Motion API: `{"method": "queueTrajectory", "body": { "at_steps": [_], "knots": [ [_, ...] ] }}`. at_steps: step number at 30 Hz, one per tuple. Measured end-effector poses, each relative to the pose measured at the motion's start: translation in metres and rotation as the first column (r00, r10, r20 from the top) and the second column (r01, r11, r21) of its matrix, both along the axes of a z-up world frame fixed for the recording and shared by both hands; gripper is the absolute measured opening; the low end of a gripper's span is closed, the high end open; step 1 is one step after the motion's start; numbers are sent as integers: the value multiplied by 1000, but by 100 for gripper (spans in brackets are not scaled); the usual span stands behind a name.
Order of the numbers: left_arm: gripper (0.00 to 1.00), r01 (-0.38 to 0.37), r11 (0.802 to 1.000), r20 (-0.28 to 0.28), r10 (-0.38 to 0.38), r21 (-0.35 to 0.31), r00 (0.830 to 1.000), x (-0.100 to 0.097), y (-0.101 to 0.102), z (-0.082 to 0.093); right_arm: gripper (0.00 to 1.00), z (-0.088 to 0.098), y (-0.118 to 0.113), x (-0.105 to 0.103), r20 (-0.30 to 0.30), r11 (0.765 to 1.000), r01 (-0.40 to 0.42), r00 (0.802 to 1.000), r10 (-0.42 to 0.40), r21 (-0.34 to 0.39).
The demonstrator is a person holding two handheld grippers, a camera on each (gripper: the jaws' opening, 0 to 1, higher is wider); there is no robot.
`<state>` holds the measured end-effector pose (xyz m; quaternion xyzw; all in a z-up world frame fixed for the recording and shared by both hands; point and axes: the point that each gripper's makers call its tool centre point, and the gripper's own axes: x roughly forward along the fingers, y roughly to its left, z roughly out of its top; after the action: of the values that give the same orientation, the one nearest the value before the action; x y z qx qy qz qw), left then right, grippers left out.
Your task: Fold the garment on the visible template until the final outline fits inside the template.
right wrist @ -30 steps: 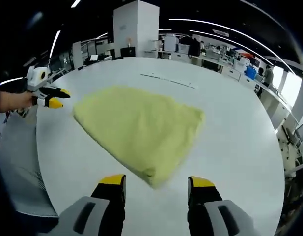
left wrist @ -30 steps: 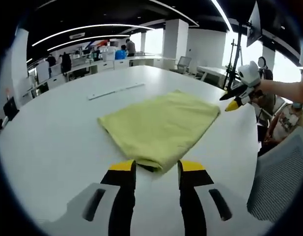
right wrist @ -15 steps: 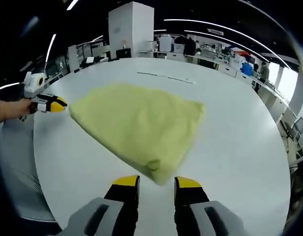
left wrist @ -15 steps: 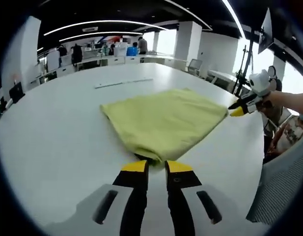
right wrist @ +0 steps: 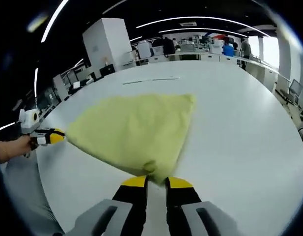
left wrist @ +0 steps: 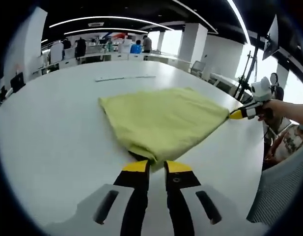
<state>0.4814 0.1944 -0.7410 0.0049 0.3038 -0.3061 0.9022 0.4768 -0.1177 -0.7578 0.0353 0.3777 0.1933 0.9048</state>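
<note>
A yellow-green folded garment [left wrist: 163,118] lies spread on the white table [left wrist: 53,132]. My left gripper [left wrist: 156,164] is shut on the garment's nearest corner, its yellow-tipped jaws pinched together on the cloth. In the right gripper view the same garment [right wrist: 134,130] stretches away from my right gripper [right wrist: 156,181], which is shut on its own near corner. The right gripper [left wrist: 239,113] also appears at the garment's right-hand corner in the left gripper view, held by a hand. The left gripper [right wrist: 50,137] appears at the garment's left corner in the right gripper view.
A thin pale strip [left wrist: 124,77] lies on the table beyond the garment, also seen as the strip [right wrist: 151,79]. A mesh chair [left wrist: 284,191] stands at the table's right edge, and a tripod stand [left wrist: 247,69] behind it. Desks and people fill the far background.
Both grippers, open a second ago, have moved forward and shut on opposite corners of the garment. The cloth now looks pulled taut between them.
</note>
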Motion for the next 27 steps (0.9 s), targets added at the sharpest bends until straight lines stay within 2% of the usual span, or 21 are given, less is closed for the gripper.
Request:
{"method": "queueTrajectory", "body": {
  "at_steps": [2, 5, 11, 16, 24, 27],
  "knots": [
    [9, -11, 1000, -3, 11, 4, 1000, 2, 2, -2, 7, -1, 0, 1, 4, 1000, 0, 1000, 0, -8],
    [6, -34, 999, -15, 33, -26, 999, 5, 3, -4, 4, -1, 1, 2, 10, 1000, 1, 1000, -1, -18],
    [0, 9, 1000, -13, -9, 0, 1000, 4, 1, -6, 3, 0, 0, 3, 14, 999, -12, 1000, 12, -33],
    [0, 18, 1000, -9, -18, 9, 1000, 6, 0, -6, 1, 1, -1, 3, 16, 999, -14, 1000, 15, -44],
    [0, 52, 998, -3, -52, 36, 999, 4, 3, -4, 0, 6, -1, 1, 31, 992, -83, 996, 86, -99],
    [0, 58, 997, 1, -58, 46, 998, 3, 6, -2, 0, 9, -3, 2, 37, 990, -86, 995, 91, -115]
  ]
}}
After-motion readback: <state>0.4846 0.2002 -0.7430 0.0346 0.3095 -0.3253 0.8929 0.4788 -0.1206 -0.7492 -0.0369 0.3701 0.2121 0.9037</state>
